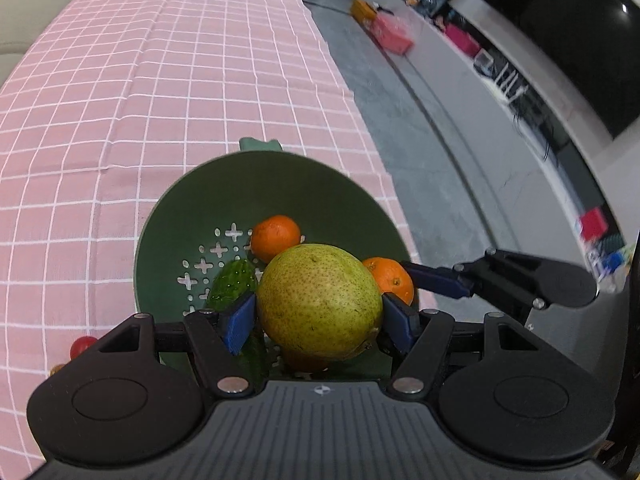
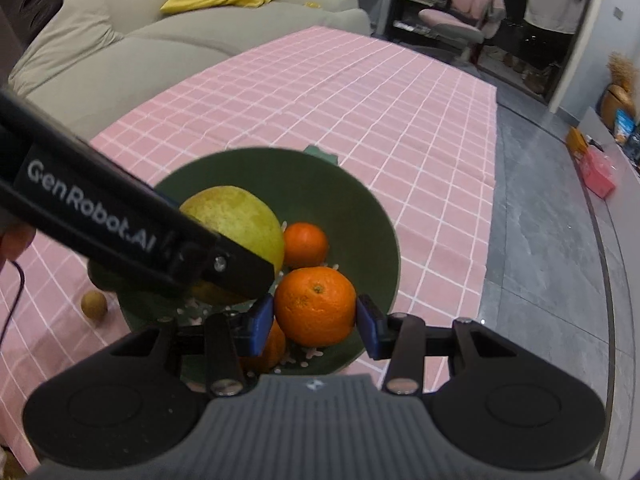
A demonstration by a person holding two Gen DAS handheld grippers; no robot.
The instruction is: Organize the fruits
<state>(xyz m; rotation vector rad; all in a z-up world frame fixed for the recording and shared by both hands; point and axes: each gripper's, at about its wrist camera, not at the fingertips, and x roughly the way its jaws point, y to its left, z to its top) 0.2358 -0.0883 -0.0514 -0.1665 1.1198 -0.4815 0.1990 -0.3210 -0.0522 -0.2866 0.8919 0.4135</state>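
Note:
A green perforated bowl (image 1: pixel 288 184) sits on the pink checked tablecloth; it also shows in the right wrist view (image 2: pixel 320 188). My left gripper (image 1: pixel 320 316) is shut on a large green-yellow pear (image 1: pixel 318 300) held over the bowl; the pear also shows in the right wrist view (image 2: pixel 236 216). My right gripper (image 2: pixel 316 320) is shut on an orange (image 2: pixel 316 306) over the bowl's near side; this orange also shows in the left wrist view (image 1: pixel 390 278). Another orange (image 1: pixel 276 238) and a green cucumber-like piece (image 1: pixel 232 284) lie in the bowl.
A red cherry tomato (image 1: pixel 82 346) lies on the cloth left of the bowl. A small brown fruit (image 2: pixel 94 304) lies beside the bowl. The table's right edge (image 2: pixel 490 208) drops to a grey floor. A beige sofa (image 2: pixel 120 52) stands beyond the table.

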